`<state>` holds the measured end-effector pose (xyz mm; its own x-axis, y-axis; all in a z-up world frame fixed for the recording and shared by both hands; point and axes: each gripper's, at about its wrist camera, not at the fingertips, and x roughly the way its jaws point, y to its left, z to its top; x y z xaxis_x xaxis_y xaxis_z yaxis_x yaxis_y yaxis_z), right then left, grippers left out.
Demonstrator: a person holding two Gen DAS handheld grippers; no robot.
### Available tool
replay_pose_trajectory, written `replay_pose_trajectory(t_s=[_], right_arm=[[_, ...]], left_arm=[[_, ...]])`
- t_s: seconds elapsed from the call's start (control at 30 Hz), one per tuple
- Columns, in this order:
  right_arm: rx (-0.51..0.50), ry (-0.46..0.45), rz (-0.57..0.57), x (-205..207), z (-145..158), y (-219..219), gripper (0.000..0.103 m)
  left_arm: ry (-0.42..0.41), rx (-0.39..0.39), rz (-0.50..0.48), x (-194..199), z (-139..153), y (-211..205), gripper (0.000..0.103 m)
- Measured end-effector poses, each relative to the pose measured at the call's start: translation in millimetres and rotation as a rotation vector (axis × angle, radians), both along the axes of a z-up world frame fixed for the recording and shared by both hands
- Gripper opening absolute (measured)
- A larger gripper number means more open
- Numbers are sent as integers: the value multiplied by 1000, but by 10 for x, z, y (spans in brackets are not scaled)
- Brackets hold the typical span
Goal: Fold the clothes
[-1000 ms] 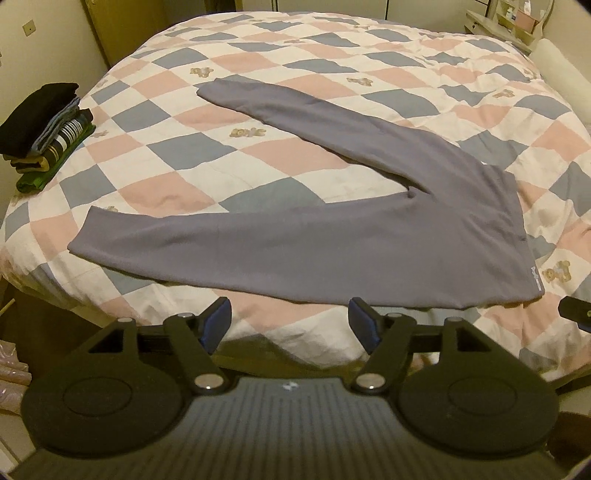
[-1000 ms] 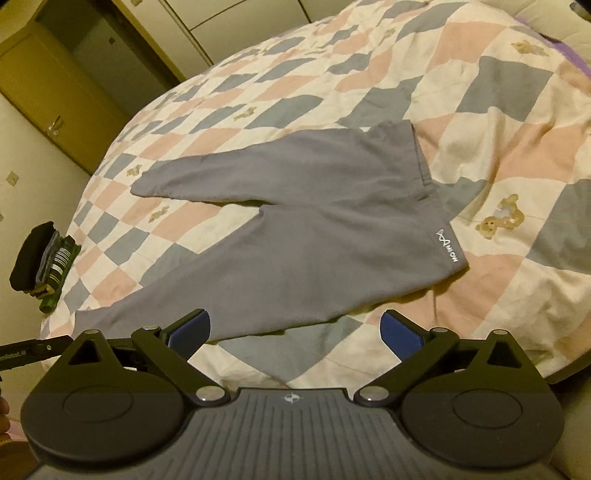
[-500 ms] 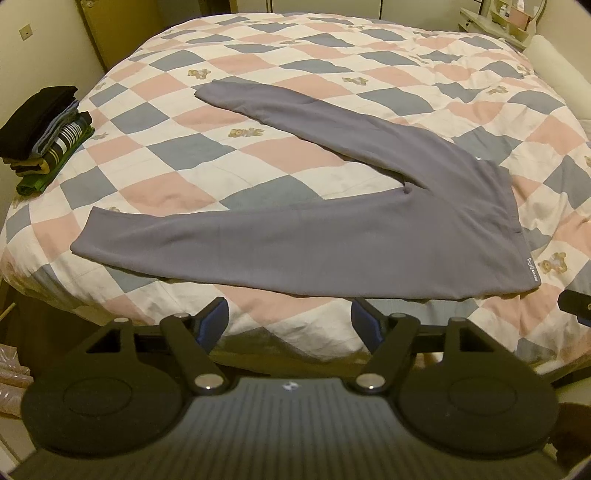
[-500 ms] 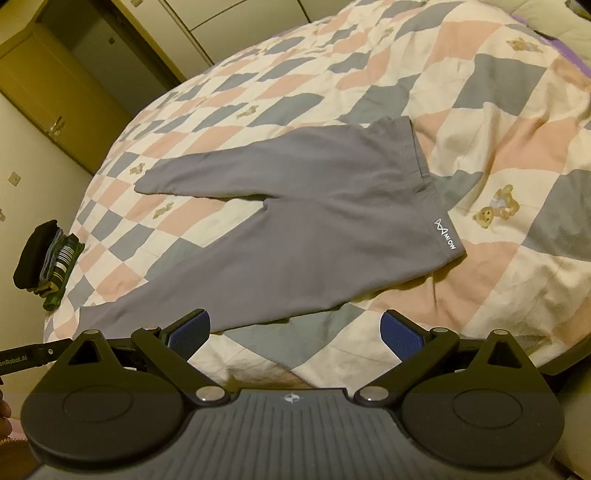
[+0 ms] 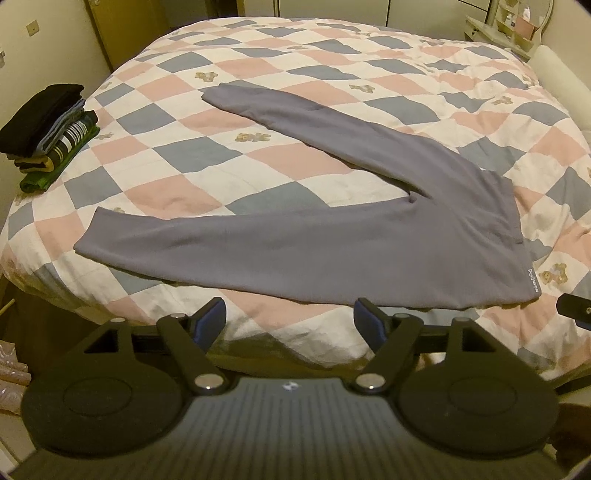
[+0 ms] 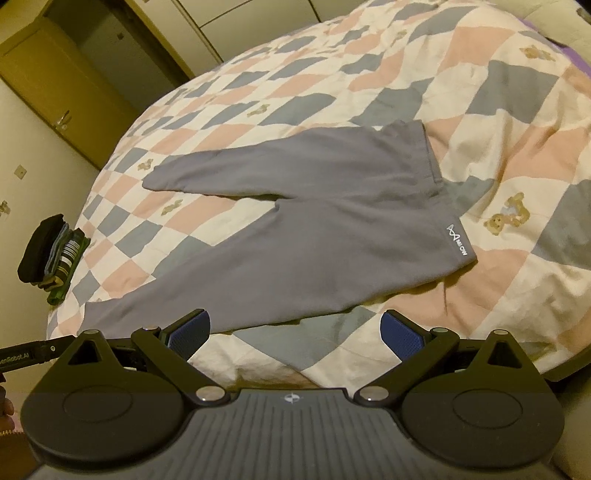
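Note:
Grey-purple trousers (image 5: 332, 236) lie flat on the checkered quilt (image 5: 184, 155), legs spread in a V toward the left, waistband with a small white logo at the right. They also show in the right wrist view (image 6: 314, 236). My left gripper (image 5: 290, 321) is open and empty, just short of the bed's near edge, in front of the near leg. My right gripper (image 6: 295, 328) is open and empty, near the bed edge in front of the hip and near leg.
A stack of folded clothes (image 5: 48, 129) sits at the bed's left edge, also in the right wrist view (image 6: 51, 262). A wooden door (image 6: 66, 92) and wardrobes stand beyond the bed. A shelf with small items (image 5: 513, 26) is at the far right.
Both grippers have drawn back and up a little from the bed; the trousers sit slightly farther away in both views. Nothing was grasped.

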<state>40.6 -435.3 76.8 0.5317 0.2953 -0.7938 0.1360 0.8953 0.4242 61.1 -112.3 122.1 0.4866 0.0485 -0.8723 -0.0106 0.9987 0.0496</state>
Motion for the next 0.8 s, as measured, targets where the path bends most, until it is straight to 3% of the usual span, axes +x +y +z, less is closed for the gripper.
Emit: replay_pose_trajectory(t_s=[0.5,0.8], right_arm=[[-118,-21,28,107,210,108,101],[-133,-2,23,295,213,116,101]], left_arm=[[10,-2,-24,137,-40,-104,75],[53,-1,-47,413,-150,-169,77]])
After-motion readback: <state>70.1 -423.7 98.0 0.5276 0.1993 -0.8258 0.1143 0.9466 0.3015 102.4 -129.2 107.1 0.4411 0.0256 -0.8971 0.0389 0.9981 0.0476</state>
